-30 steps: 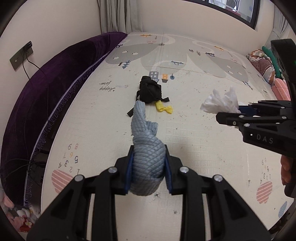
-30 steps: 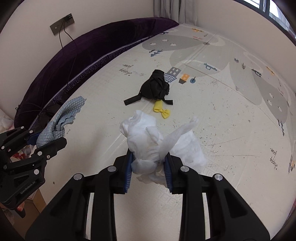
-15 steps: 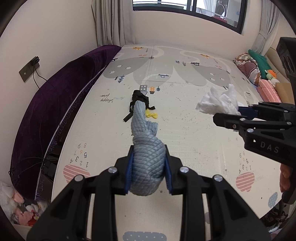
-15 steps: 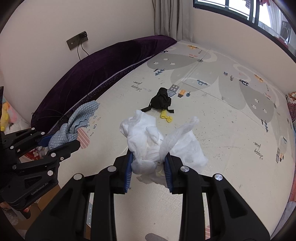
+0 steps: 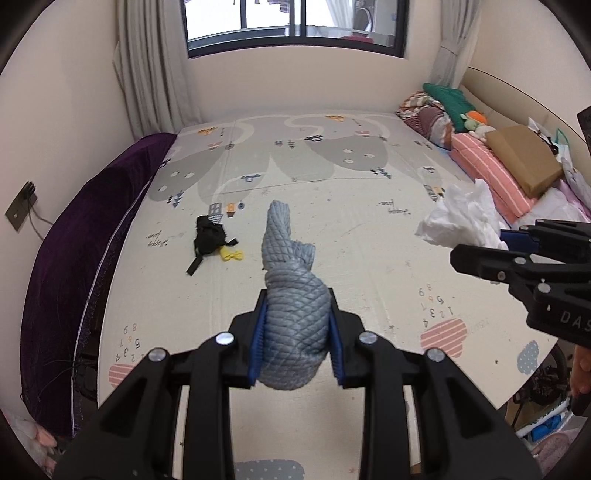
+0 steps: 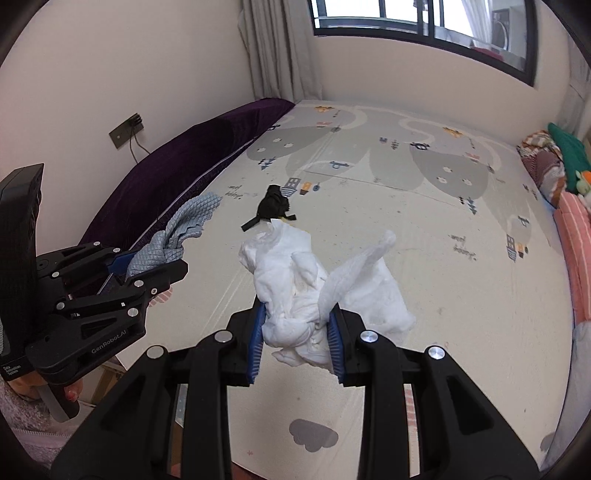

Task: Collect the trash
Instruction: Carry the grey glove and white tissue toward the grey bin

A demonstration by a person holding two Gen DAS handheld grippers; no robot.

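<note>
The grey quilted cloth [image 5: 293, 317] is bunched between the blue pads [image 5: 257, 345] of my left hand-held gripper [image 5: 295, 343], clenched on it, with one end of the cloth standing up above the fingers. The crumpled white tissue [image 6: 314, 288] sits in my right hand-held gripper [image 6: 295, 341], which is squeezed tight on its lower part while loose folds spread up and to the right. Both loads are lifted above the floor, not touching it.

From the left wrist view, the right hand-held gripper [image 5: 513, 236] shows at the right edge with the tissue [image 5: 461, 221] sticking out to the left of its tips. From the right wrist view, the left hand-held gripper [image 6: 122, 262] is at the left edge with the grey cloth [image 6: 181, 229] fanning out up and to the right.

Below and ahead lies the patterned play mat [image 5: 369, 221], cream with grey shapes and small printed numbers. On it, well apart from both grippers, a black crumpled item [image 5: 208, 236] with a strap trailing off lies just beside a small yellow piece [image 5: 231, 254]. In the right wrist view the same black item [image 6: 273, 205] lies just beyond the top of the tissue, which hides most of the yellow piece.

A purple velvet cushion [image 5: 81, 251] runs along the left wall. Folded blankets and a brown cardboard box [image 5: 524, 158] are stacked along the right side. A window [image 5: 295, 26] with curtains is in the far wall.
</note>
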